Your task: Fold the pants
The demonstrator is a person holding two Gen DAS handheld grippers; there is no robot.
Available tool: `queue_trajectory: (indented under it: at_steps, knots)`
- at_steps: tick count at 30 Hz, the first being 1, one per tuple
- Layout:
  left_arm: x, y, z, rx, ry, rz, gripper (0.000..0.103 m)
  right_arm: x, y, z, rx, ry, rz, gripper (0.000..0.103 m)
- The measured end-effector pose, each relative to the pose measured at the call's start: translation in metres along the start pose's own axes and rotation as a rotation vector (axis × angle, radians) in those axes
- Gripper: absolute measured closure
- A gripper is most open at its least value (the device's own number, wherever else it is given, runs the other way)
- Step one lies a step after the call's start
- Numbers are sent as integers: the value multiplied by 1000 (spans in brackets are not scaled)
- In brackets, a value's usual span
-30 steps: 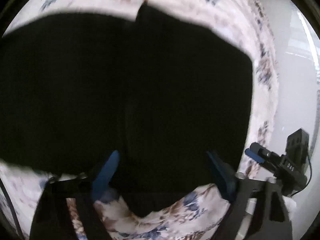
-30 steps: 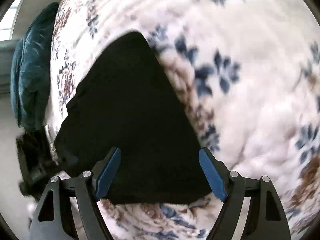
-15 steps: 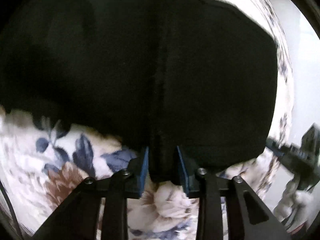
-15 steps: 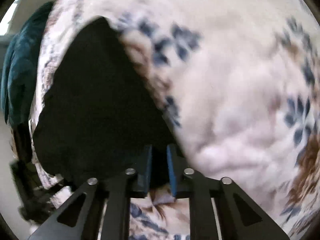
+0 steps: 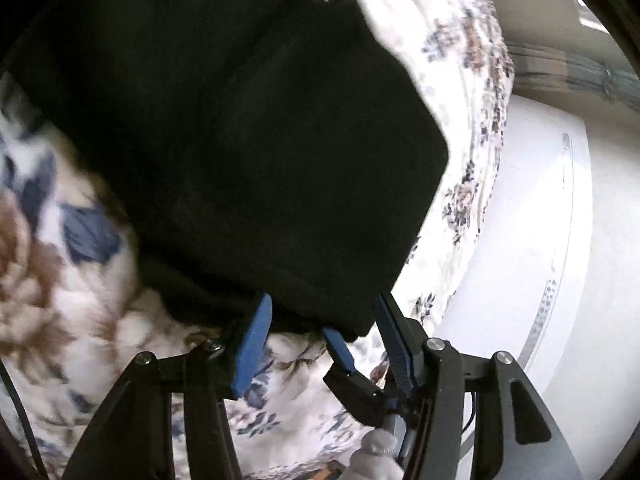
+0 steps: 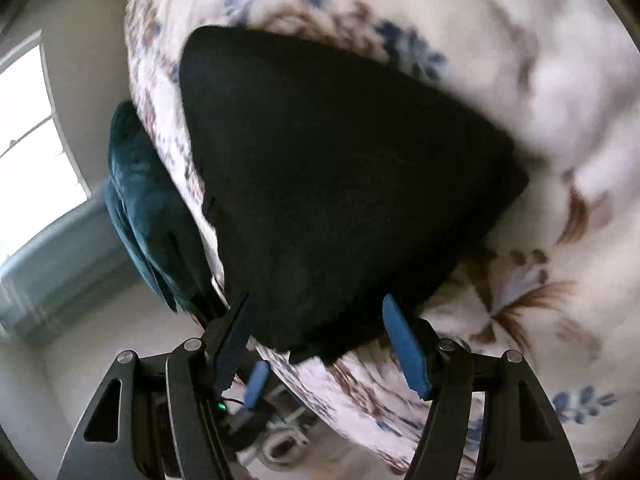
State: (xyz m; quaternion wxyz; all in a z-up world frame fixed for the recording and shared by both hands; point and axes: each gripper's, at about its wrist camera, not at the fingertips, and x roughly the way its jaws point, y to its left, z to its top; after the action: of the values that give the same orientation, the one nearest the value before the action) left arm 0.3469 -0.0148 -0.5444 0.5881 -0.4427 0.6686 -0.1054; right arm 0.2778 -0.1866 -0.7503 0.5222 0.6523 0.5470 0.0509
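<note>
Both grippers — left gripper [image 5: 320, 320], right gripper [image 6: 320, 320] — have opened since pinching the black pants [image 6: 340, 184], jaws apart; risk — slack fold slumping on the soft floral bedspread [image 6: 520, 60].

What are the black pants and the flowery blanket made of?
The black pants look like soft, matte knit cloth, maybe cotton jersey: no shine, thick rounded folds. The flowery blanket looks like plush fleece with a fuzzy printed surface, though blur makes that uncertain.
</note>
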Motion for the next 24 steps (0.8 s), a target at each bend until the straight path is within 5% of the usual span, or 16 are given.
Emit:
queue_trajectory:
  at_steps: [8,9,10,11,17,24]
  knots:
    - [10,25,0,-109,-11,-64,51,13,-7,4,-2,-89,34,55]
    - [8,26,-3,-121,-13,-71,51,11,-9,6,0,-96,26,66]
    - [7,28,-2,-135,-15,-82,51,12,-10,8,-7,-104,5,90]
    - [7,28,-2,-135,-14,-80,51,12,-10,7,-4,-111,-3,92]
    - [6,22,-10,-98,9,-72,51,-8,-3,-6,52,-134,168,93]
    - [11,31,-8,-182,9,-175,49,-12,6,2,100,-135,259,94]
